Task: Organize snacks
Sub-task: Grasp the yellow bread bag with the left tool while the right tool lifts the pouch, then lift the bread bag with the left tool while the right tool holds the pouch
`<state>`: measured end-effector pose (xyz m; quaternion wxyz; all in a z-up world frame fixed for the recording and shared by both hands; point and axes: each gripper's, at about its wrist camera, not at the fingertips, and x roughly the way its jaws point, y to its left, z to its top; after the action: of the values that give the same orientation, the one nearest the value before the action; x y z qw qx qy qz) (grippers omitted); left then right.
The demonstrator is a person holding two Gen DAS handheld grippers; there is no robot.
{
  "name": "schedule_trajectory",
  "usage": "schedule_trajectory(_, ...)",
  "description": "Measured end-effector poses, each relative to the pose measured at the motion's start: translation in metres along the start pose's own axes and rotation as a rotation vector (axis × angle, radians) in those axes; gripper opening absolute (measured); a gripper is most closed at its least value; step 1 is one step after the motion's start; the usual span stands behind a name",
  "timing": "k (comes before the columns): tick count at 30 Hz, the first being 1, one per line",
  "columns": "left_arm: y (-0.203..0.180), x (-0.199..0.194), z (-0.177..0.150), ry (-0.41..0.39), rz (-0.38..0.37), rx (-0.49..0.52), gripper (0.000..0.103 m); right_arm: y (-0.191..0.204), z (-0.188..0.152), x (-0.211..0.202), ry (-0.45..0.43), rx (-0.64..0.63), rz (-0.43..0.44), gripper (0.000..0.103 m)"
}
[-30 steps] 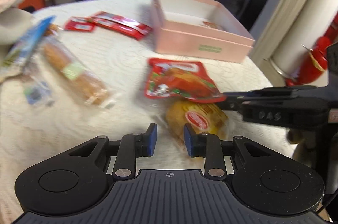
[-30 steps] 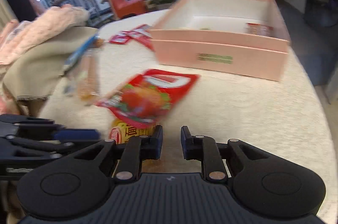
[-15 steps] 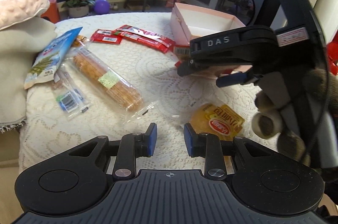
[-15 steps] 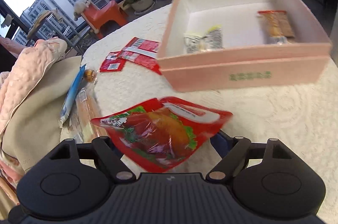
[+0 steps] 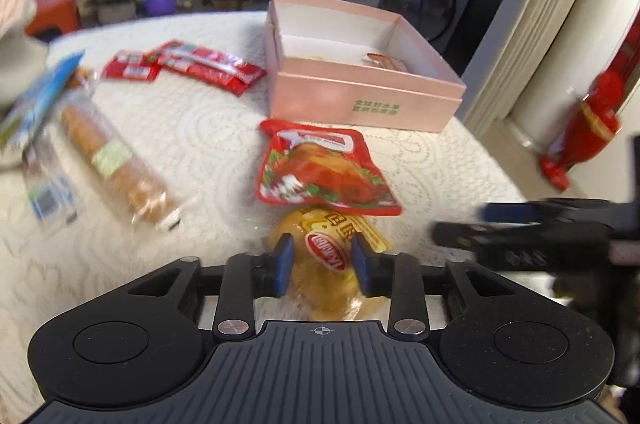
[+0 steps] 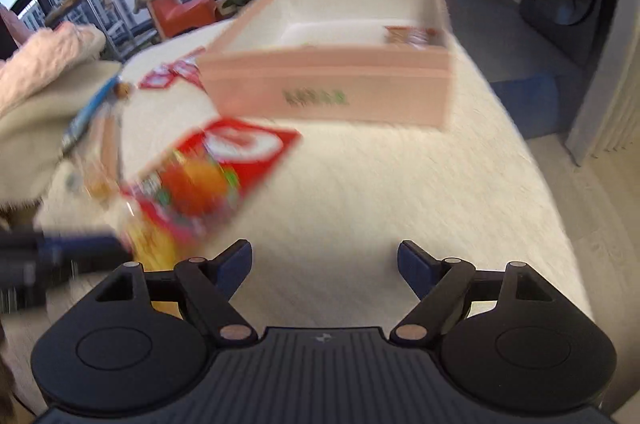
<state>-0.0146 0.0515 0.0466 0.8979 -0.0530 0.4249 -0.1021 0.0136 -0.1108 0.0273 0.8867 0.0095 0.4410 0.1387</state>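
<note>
— Our left gripper (image 5: 322,260) has its fingers (image 5: 285,261) at a narrow gap that is widening, one on each side of the yellow pack (image 5: 328,256). The pads flank it; we cannot say they press on it.

— And the right gripper (image 6: 324,264)?

— Its fingers (image 6: 416,266) stand wide with only bare cloth between them. It carries nothing. In the left view it shows at the right edge as a dark, blurred bar (image 5: 532,236).

— Where is the red pouch (image 5: 322,170)?

— Flat on the table (image 5: 224,152), just far of the yellow pack and overlapping its far edge. Between the two and the pink box (image 5: 360,104), in other words.

— So why do we spread the left fingers here?

— We judge that they are making room for the pack's plump middle, so we can take it across the width, not by a slippery corner.

— The box?

— Far and a little right, open on top, with a small packet (image 5: 386,62) already lying at its right side. That looks like where the snacks go.

— What else is waiting?

— At the left a long bread roll (image 5: 116,164) in clear wrap and a blue packet (image 5: 36,104), both blurred. Red sachets (image 5: 188,66) lie far left, near the box.

— Any risk?

— The pouch rests partly on the pack, so lifting the pack may drag it along.
</note>
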Motion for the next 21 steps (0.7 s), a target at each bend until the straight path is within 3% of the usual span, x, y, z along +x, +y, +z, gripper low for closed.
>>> schedule_trajectory(4,-0.025,0.012,0.001,-0.028,0.096,0.131,0.049,-0.012,-0.012,-0.004,-0.057,-0.005,-0.110,0.081)
schedule_trajectory(9,-0.024,0.008,-0.006,-0.032,0.128,0.230,0.052,-0.016,-0.010,-0.004,-0.090,0.051,-0.082,0.082)
schedule_trajectory(13,0.006,0.003,-0.005,-0.032,0.157,0.160,0.066,-0.013,-0.006,-0.007,-0.116,0.122,-0.004,0.082)
schedule_trajectory(16,0.022,0.002,-0.002,-0.032,0.162,0.115,0.076,-0.005,0.009,0.003,-0.084,0.174,0.074,0.082)
schedule_trajectory(21,0.030,-0.003,-0.004,-0.032,0.157,0.108,0.076,0.023,0.050,0.038,-0.018,0.213,0.132,0.082)
